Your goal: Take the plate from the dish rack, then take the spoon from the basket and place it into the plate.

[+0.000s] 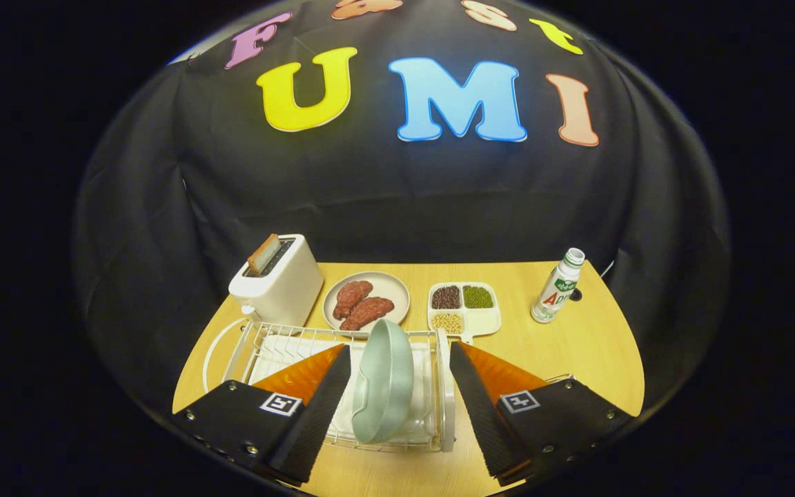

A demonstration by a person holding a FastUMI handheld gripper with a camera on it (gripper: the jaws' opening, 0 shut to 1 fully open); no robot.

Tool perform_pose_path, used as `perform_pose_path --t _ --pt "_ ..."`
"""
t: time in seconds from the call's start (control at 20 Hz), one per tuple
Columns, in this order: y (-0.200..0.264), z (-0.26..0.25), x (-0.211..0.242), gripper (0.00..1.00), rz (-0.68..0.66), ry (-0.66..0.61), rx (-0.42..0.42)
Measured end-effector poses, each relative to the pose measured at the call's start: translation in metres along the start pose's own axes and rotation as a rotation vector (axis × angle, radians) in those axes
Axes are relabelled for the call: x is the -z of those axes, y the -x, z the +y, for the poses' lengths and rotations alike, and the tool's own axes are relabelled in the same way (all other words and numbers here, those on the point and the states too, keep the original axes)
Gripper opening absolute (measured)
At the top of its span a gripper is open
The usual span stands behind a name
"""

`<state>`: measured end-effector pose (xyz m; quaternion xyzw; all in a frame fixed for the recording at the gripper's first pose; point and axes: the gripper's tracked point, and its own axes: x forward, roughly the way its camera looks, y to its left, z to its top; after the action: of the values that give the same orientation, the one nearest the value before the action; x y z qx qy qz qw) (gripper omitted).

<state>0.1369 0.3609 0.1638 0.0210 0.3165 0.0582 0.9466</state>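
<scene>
Wide-spread black ribbed gripper (399, 407) fingers flank glossy round pale-green plate (384, 381), untouched, upright in white wire dish rack (259, 345).

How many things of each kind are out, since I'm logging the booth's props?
Plates: 2, pale one upright in the rack between the open fingers, meat plate
Rack: 1
Toaster: 1
Divided tray: 1
Bottle: 1
Total: 6

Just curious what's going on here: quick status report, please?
Gripper open, fingers either side of the plate. Plate on edge in the rack, not yet gripped. Nothing in the way.
</scene>
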Motion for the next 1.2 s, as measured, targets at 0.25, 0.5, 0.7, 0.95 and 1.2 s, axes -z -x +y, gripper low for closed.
perform_pose_path --t 0.25,0.5,0.7,0.95,1.2 --pt "-0.029 0.006 0.026 0.89 0.157 0.003 0.008" --pt "-0.054 -0.001 0.042 0.89 0.258 0.004 0.054" --pt "-0.067 -0.002 0.064 0.85 0.353 -0.042 0.093" --pt "-0.081 -0.01 0.08 0.66 0.446 -0.008 0.148" --pt "-0.08 0.002 0.082 0.3 0.497 0.032 0.115"
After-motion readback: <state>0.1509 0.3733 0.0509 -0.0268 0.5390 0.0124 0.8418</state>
